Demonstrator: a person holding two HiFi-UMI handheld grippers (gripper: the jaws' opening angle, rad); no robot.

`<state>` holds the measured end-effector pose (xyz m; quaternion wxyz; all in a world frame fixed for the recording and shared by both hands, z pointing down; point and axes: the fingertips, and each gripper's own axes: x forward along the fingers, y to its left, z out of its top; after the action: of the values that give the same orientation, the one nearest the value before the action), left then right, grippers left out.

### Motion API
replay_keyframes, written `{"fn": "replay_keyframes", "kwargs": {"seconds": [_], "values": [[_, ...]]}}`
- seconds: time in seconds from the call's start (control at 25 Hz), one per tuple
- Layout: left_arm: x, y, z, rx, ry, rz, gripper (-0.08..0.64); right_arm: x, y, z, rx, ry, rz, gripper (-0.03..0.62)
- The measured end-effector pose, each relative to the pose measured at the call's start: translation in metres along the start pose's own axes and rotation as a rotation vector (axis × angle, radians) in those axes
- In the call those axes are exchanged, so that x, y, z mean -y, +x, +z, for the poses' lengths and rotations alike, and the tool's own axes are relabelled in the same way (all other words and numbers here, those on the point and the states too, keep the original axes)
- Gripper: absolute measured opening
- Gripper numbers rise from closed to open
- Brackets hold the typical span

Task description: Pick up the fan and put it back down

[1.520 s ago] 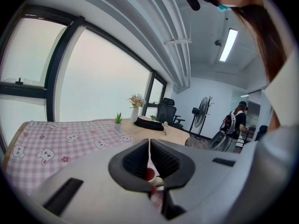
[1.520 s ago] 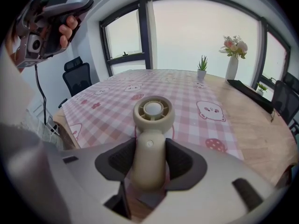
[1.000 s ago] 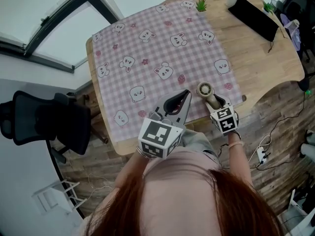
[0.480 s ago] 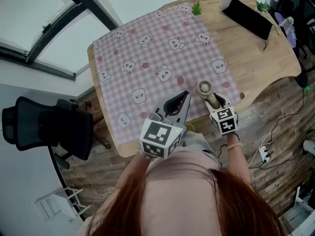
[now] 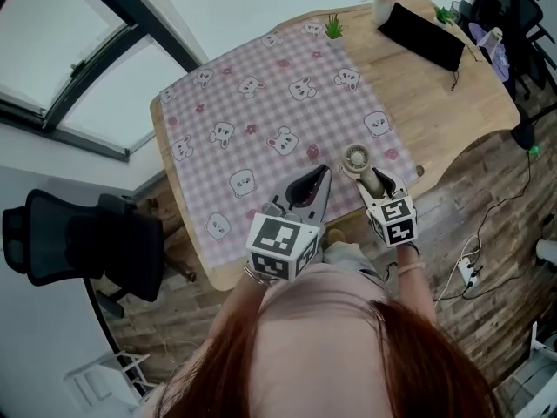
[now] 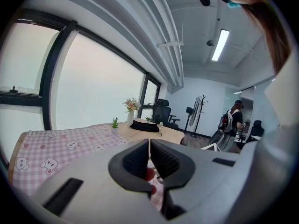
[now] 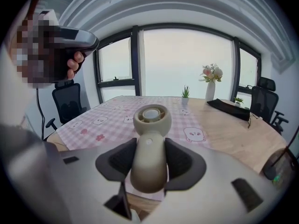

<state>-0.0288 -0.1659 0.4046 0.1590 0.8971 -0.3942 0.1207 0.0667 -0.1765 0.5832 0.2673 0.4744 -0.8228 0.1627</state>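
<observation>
Standing by tall office windows (image 7: pixel 187 62), the curved pale-wood table (image 5: pixel 452 103) wears a pink gingham bunny-print cloth (image 5: pixel 261 111). My right gripper (image 5: pixel 374 179) has jaws pinching the beige round-headed plastic fan (image 5: pixel 358 158) over the cloth's near edge; my left gripper (image 5: pixel 322 172) shows ribbed jaws pressed together.

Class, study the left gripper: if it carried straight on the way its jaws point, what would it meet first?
Most likely the pink checked tablecloth just beyond its tips. The left gripper tilts slightly down over it and nothing else shows in that line, though depth is unclear.
</observation>
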Motion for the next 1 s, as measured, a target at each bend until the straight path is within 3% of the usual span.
{"fn": "replay_keyframes", "kwargs": {"seconds": [1.0], "values": [[0.004, -0.005, 0.025, 0.054, 0.043, -0.031, 0.015, 0.002, -0.077, 0.089, 0.272, 0.057, -0.086, 0.187]]}}
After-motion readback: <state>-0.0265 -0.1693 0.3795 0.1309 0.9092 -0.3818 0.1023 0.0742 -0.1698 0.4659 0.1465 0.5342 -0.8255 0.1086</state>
